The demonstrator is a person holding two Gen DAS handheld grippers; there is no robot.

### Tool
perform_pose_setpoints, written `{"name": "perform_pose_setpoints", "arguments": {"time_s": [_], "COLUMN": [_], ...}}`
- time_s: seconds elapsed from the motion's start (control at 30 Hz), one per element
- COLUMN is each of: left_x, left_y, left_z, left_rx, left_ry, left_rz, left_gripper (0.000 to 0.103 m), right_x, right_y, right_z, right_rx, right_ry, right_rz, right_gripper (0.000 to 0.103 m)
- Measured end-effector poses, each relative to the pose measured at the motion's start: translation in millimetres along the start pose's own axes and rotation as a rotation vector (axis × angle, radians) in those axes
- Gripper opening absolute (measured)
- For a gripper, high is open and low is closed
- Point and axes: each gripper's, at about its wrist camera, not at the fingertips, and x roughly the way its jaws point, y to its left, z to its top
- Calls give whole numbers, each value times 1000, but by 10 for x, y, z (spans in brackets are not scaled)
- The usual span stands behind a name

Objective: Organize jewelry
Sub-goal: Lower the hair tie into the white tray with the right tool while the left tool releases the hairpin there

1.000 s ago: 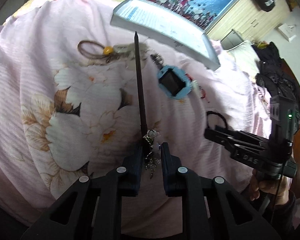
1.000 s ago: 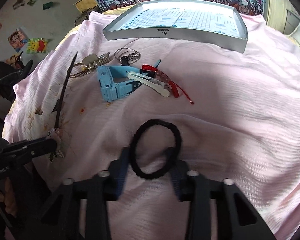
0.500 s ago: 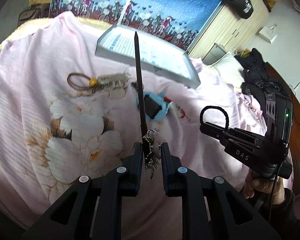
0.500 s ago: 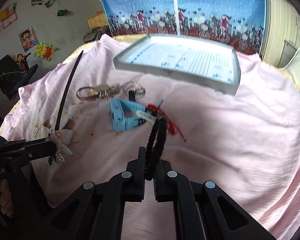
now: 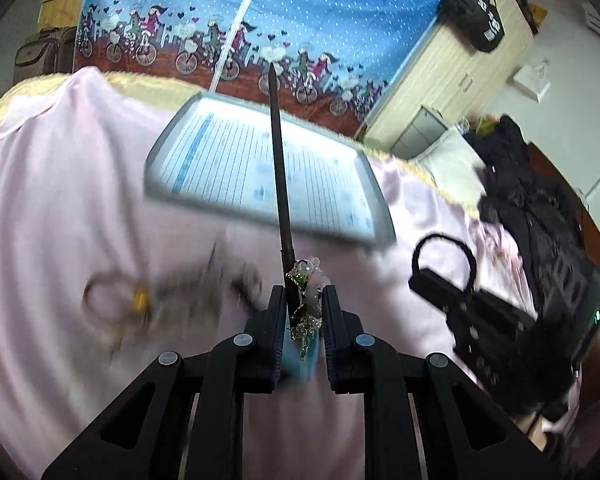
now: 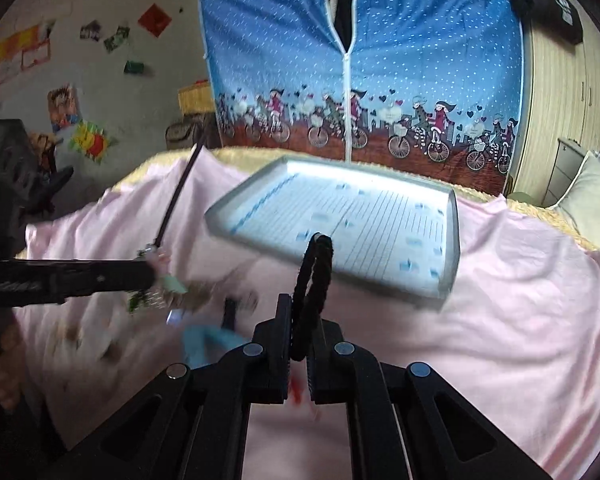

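Note:
My left gripper point(image 5: 302, 295) is shut on the flowered, beaded head of a dark hair stick point(image 5: 279, 168), whose shaft points up and away over the tray point(image 5: 376, 200). My right gripper point(image 6: 299, 312) is shut on a black hair tie point(image 6: 314, 280), which stands upright as a loop. In the left wrist view the right gripper point(image 5: 420, 278) with the hair tie point(image 5: 444, 240) hangs to the right. In the right wrist view the left gripper point(image 6: 150, 276) holds the hair stick point(image 6: 176, 200) at left. The grey tray point(image 6: 454, 232) with a lined blue-and-white floor lies ahead on the pink bedspread.
Blurred on the pink bedspread point(image 5: 60, 208) lie a keyring with a yellow bead point(image 5: 140, 300), a blue watch point(image 6: 204, 340) and a red cord point(image 6: 298, 386). A blue curtain point(image 6: 360, 60) hangs behind the bed. A wooden wardrobe point(image 5: 452, 68) and dark clothes point(image 5: 532, 200) stand at right.
Both grippers have lifted and moved forward toward the tray, each still holding its item. The right gripper closed on the hair tie a second ago and raised it off the bedspread.

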Motion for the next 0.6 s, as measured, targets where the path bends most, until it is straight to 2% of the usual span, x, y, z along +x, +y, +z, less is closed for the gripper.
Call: {"name": "perform_pose_setpoints", "arguments": {"time_s": [0.13, 0.3, 0.43, 0.6], "left_x": [487, 1020, 1315, 1472], "left_y": [126, 379, 604, 705], "left_z": [417, 739, 812, 760], "left_rx": [-38, -68, -79, -86], "left_ry": [-17, -17, 16, 52], "left_rz": [-16, -19, 6, 30], "left_gripper": [14, 14, 14, 14], "right_x": [360, 894, 1206, 1391], "right_y": [-295, -589, -750, -821], "right_z": [206, 345, 329, 236], "right_rx": [48, 82, 122, 132], "right_ry": [-9, 17, 56, 113], "right_rz": [-2, -19, -21, -32], "right_gripper": [6, 6, 6, 7]}}
